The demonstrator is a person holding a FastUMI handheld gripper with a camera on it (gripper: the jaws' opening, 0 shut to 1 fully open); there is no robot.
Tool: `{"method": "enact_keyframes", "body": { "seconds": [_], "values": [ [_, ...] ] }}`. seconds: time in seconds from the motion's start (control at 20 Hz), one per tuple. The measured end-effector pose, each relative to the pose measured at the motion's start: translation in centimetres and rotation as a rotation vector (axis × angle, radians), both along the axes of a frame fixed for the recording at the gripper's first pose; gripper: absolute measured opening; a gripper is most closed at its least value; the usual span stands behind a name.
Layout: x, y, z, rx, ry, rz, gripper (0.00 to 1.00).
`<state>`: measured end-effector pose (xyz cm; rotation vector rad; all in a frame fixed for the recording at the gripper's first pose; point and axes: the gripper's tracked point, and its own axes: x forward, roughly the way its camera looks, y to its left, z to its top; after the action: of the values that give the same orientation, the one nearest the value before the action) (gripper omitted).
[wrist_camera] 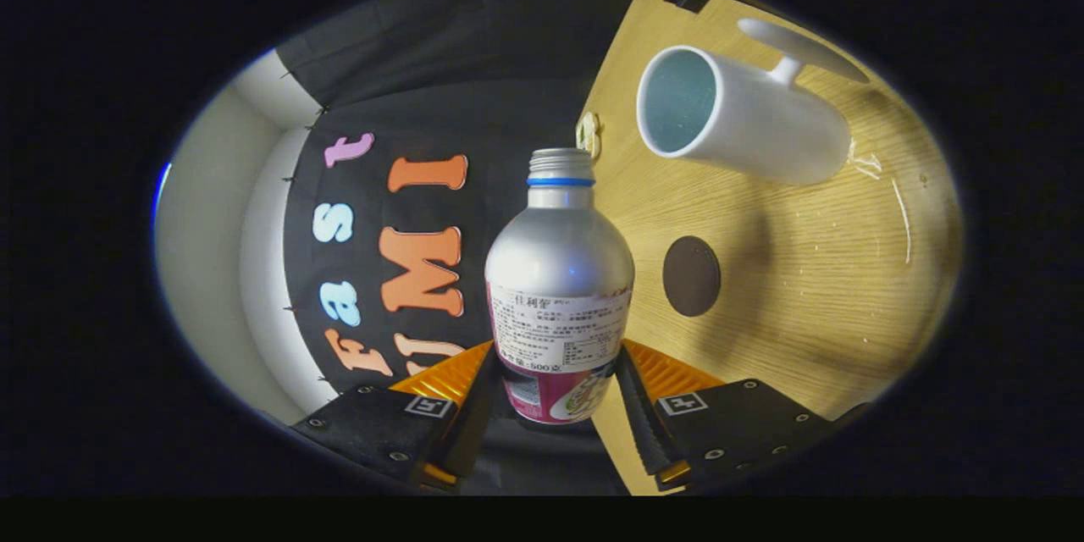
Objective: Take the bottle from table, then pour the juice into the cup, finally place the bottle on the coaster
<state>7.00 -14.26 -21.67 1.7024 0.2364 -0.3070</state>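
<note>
Wooden table [762, 288] fills the tilted background; fingers [555, 394] clamp the silver aluminium bottle [559, 271], mid-pour stage; next, tip its mouth toward the white ceramic cup [745, 118].

— Dim booth, isn't it? Warm light only on the pale wooden table [804, 288].
— Yes; the white ceramic cup [745, 114] throws a soft shadow, and edges bend and blur.

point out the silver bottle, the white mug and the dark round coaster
silver metal bottle [559, 258]: gripper view, on its bare shoulder, between the tongs
white ceramic mug [762, 131]: gripper view, on its outer wall
dark round coaster [691, 276]: gripper view, on its centre
</note>
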Motion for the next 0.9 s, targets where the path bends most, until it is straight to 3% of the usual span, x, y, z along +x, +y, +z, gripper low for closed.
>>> {"method": "enact_keyframes", "body": {
  "seconds": [0.9],
  "values": [
    [0.6, -1.8, 1.7, 0.212, -0.062, -0.114, 0.73]
  ]
}}
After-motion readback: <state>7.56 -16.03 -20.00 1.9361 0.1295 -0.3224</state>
